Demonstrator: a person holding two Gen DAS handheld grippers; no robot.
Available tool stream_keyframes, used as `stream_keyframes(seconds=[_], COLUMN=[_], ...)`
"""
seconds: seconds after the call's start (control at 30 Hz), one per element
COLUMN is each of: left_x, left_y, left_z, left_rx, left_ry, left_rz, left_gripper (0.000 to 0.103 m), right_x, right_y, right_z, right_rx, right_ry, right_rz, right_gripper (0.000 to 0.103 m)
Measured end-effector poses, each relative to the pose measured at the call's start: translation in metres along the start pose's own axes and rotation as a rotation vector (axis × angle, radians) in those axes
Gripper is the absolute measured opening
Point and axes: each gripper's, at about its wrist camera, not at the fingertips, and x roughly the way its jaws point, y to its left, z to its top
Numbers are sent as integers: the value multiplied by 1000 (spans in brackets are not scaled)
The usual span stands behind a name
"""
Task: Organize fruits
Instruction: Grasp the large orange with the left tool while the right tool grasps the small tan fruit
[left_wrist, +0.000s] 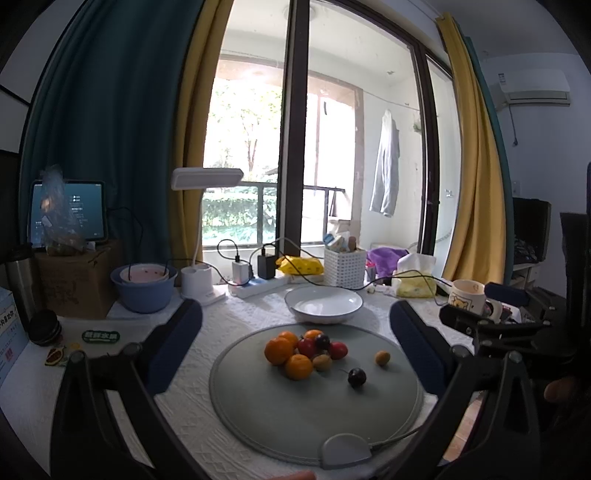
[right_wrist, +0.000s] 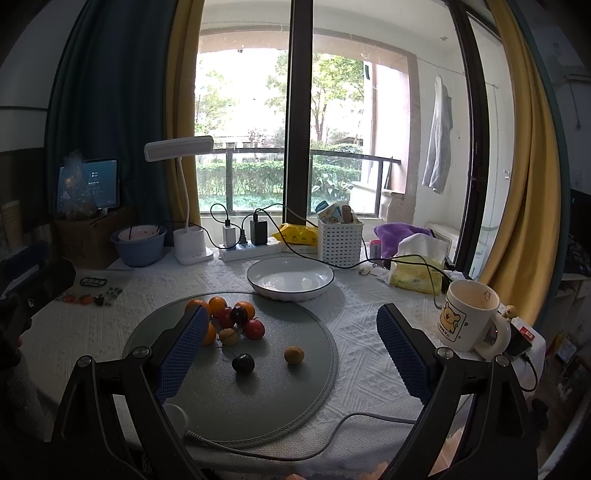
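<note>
Where glass balcony doors (right_wrist: 295, 129) with yellow and teal curtains (left_wrist: 122, 147) close off the room: table under a white textured cloth (right_wrist: 354, 332), ahead of both grippers. Round grey mat (left_wrist: 303, 413) straight ahead of the left gripper (left_wrist: 295, 347), fingers wide apart, nothing between. Right gripper (right_wrist: 291, 343) likewise spread and empty over the same mat. Beyond the mat, white bowl (right_wrist: 290, 277), seemingly empty. Far left, blue bowl (left_wrist: 142, 291) holding a pink one. Right of the right gripper, bear mug (right_wrist: 469, 314). On the mat, heaped fruit pile (left_wrist: 303, 350): oranges, red and dark pieces. Apart from it, dark plum (right_wrist: 243, 363) and small yellow fruit (right_wrist: 294, 355).
</note>
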Motion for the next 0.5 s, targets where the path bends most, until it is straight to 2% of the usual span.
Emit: stream_keyframes(seconds=[0.23, 0.37, 0.5], left_x=[10, 31, 57], left_y=[0, 1, 3], left_z=[-4, -12, -23], left_rx=[9, 9, -7], left_ry=[34, 104, 194], left_rz=[-11, -3, -11], left_gripper=[102, 102, 102], right_x=[8, 20, 43], right_y=[-1, -5, -10], right_z=[-3, -6, -14], right_rx=[-3, -1, 4], right_ry=[19, 42, 109], right_rz=[-1, -10, -19], right_gripper=[94, 94, 94])
